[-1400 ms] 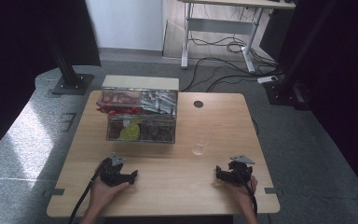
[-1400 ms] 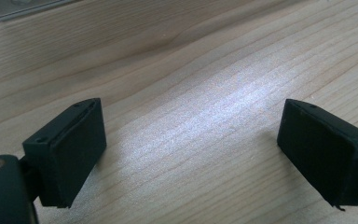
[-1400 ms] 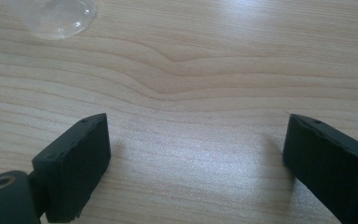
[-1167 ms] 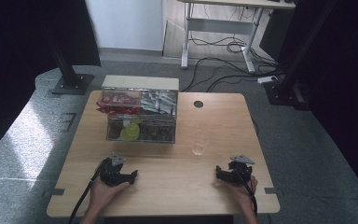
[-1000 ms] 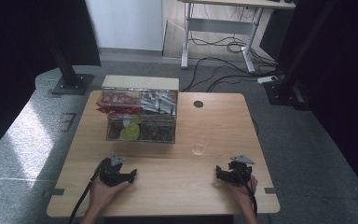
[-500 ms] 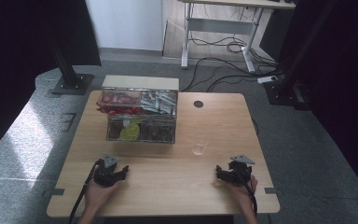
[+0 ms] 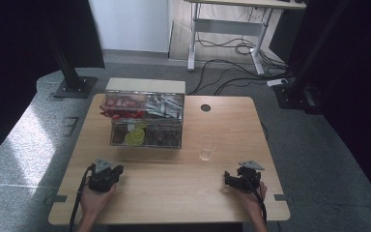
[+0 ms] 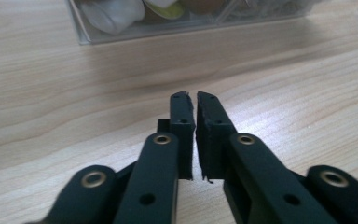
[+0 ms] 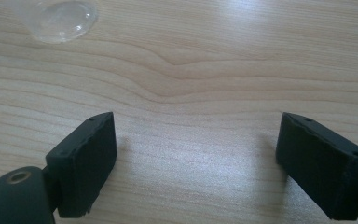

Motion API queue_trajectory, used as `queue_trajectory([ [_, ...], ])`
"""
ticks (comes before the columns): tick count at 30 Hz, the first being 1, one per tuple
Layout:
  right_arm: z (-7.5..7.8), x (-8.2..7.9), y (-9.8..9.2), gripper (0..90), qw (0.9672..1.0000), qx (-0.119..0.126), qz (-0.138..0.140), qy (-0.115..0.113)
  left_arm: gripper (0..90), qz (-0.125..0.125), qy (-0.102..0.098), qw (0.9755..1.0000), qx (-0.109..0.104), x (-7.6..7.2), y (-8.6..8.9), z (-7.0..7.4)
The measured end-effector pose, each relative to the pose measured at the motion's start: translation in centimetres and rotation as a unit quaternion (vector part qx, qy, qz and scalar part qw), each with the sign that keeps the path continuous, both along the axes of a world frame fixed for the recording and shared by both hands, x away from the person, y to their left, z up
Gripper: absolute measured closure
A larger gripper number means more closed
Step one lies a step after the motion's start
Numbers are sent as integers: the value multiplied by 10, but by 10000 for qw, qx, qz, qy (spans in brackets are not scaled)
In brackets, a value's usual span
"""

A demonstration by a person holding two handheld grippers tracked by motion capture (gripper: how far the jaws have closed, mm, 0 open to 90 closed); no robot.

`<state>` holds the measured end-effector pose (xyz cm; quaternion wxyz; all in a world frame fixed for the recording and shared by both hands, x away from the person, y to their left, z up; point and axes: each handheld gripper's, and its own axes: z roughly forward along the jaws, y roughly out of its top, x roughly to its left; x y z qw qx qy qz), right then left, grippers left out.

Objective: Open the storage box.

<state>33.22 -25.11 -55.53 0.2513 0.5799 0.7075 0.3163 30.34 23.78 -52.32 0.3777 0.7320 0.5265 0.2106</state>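
My left gripper point(image 7: 107, 174) rests on the wooden table point(image 7: 174, 193) near its front left, held by a hand. Its jaws are shut with only a hairline gap and nothing between them point(image 8: 196, 99). They point toward a clear compartment box point(image 7: 146, 121), whose front wall shows in the left gripper view point(image 8: 168, 28). My right gripper point(image 7: 236, 179) sits at the front right, jaws wide open and empty point(image 9: 196, 135), low over bare wood. A small clear glass point(image 7: 206, 147) stands between the box and the right gripper; its base point(image 9: 63, 18) lies ahead and left of the right jaws.
The box holds red packets, silver sachets, a yellow-green lid and dark items in separate compartments. A round cable hole point(image 7: 205, 107) is near the table's far edge. Black stand bases and cables lie on the floor behind.
My left gripper has slid a little to the left along the front of the table. The right gripper, glass and box have stayed put.
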Motion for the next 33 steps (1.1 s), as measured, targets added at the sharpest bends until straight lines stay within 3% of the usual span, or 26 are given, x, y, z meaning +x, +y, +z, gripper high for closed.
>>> queue_trajectory([
  [9,0,0,0,129,10000,0,-3,-2,900,-14,34,10000,-69,2,7,7],
  [19,0,0,0,129,10000,0,-3,-2,900,-108,59,9999,-34,11,0,11],
  [33,0,1,0,134,10000,0,-2,-8,900,-197,21,9997,-146,27,-6,20],
])
